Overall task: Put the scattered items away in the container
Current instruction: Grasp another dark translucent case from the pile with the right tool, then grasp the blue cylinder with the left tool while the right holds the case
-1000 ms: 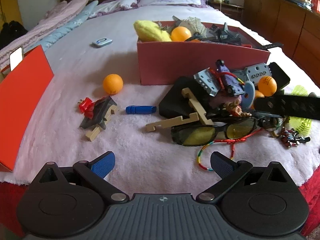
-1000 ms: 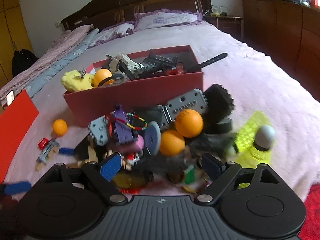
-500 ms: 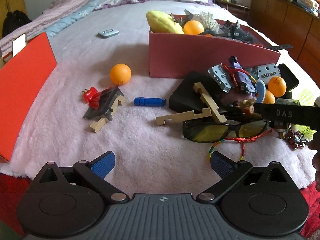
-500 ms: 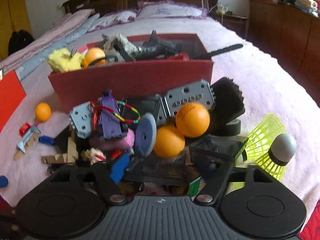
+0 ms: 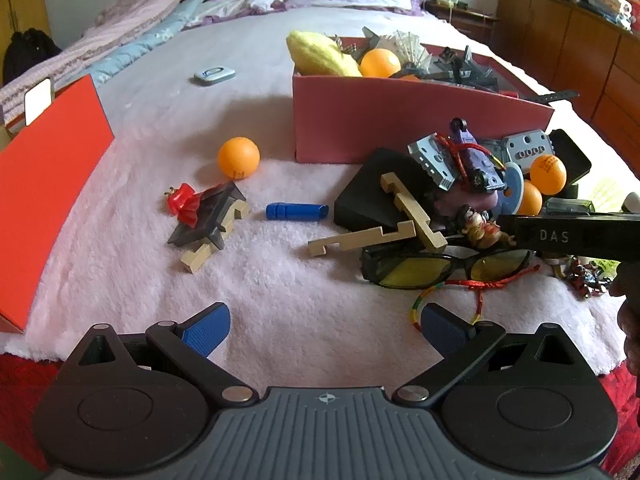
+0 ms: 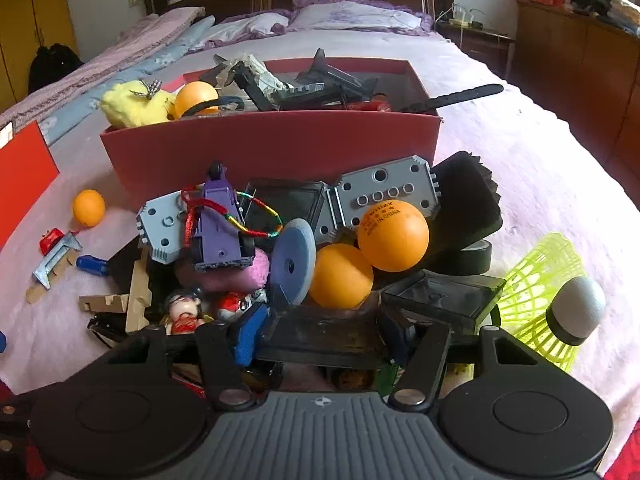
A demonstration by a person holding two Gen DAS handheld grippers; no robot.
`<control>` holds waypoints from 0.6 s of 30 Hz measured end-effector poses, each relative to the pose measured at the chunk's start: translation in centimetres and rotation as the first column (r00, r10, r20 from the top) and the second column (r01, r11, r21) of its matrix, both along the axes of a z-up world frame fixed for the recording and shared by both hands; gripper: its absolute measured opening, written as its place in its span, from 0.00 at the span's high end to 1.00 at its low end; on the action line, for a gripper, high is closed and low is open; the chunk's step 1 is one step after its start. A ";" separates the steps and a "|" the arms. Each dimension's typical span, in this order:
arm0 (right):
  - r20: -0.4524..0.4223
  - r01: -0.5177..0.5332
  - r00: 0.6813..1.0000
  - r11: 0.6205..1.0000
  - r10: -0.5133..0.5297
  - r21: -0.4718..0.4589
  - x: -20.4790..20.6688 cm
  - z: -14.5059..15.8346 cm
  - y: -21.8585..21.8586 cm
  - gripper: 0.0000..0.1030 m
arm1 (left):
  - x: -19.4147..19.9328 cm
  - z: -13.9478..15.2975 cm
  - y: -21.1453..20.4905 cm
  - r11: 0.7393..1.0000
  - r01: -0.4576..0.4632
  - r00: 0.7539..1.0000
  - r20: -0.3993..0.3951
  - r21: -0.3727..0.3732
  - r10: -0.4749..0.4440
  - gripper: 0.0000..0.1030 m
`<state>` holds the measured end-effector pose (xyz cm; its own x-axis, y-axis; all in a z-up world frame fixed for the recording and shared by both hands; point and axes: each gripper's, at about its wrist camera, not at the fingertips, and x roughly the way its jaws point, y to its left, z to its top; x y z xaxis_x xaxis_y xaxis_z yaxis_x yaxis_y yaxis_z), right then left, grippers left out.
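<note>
right claw [image 6: 324, 334] closing, dark flat tray [image 6: 320, 336] between pads, touching; red box [image 6: 272, 148] beyond.

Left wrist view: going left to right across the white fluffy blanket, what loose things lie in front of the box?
Red toy → dark roof-shaped piece → lone orange ball → blue tube → notched wooden pieces → purple toy car → two orange balls.
</note>
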<state>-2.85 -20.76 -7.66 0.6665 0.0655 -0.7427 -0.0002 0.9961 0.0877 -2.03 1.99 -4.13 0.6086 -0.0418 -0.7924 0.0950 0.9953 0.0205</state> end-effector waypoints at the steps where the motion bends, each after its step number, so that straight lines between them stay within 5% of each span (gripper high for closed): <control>1: 0.002 -0.001 1.000 1.000 0.001 0.006 -0.1 0.1 -0.1 0.39 | 0.0 0.0 0.0 1.000 -0.002 1.000 0.001 0.001 0.002 0.01; 12: 0.069 -0.087 0.994 0.996 0.084 0.037 -5.7 3.6 -0.4 0.39 | 0.8 0.1 1.1 0.999 -0.020 0.998 0.053 0.025 0.018 0.01; 18: -0.007 -0.176 0.984 0.983 0.177 0.060 -9.3 2.2 0.2 0.39 | 3.1 -0.8 1.4 0.997 -0.011 0.992 0.128 0.075 0.001 0.02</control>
